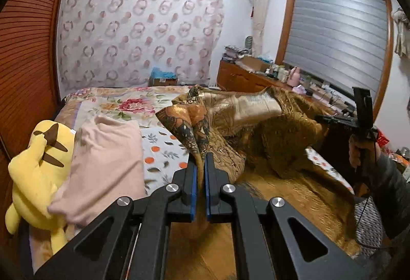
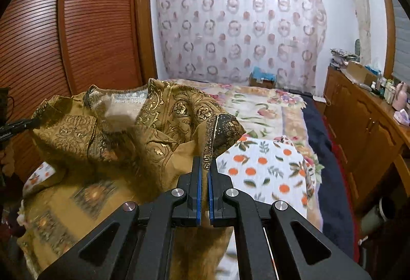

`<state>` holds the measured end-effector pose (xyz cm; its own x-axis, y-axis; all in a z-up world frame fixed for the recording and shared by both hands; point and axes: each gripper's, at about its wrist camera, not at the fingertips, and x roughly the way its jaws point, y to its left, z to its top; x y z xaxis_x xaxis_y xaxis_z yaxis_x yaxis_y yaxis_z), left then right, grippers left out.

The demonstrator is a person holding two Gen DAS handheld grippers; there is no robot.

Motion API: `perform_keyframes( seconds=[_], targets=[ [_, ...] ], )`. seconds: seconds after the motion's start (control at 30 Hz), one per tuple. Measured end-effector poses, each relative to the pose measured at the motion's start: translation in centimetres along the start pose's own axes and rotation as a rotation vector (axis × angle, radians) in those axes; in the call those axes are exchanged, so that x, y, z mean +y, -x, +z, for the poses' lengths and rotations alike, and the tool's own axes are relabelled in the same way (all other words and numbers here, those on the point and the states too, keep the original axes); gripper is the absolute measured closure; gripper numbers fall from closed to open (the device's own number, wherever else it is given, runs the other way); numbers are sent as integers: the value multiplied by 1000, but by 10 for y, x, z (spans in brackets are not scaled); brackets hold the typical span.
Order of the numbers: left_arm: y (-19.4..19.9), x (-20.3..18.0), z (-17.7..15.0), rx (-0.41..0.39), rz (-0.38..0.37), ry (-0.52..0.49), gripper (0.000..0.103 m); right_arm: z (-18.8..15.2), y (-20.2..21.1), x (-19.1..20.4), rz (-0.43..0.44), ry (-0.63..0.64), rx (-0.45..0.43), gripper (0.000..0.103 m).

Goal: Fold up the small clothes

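The golden patterned garment [image 1: 256, 126] hung stretched left to right above the bed [image 1: 159, 149], one corner pinched in the narrow jaws of the left gripper [image 1: 201, 159], the other clamped by the right gripper [image 2: 205, 164]. Its lower edge trailed on the floral bedspread [image 2: 264, 167]. A wooden wardrobe [image 2: 77, 23] stood at left, a curtain [image 2: 241, 31] on the far wall.

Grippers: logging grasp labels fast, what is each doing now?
Left gripper: shut on the gold patterned garment.
Right gripper: shut on the same garment.
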<state>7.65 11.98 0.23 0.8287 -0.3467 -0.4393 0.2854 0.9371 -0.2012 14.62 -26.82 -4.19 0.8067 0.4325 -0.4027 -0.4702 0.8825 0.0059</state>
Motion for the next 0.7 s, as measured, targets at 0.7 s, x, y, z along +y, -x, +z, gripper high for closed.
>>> perform_keyframes(
  seconds=[0.7],
  targets=[
    [50,-1,-89,84,49,64,82,-140,104,0,-9,-69,204,97]
  ],
)
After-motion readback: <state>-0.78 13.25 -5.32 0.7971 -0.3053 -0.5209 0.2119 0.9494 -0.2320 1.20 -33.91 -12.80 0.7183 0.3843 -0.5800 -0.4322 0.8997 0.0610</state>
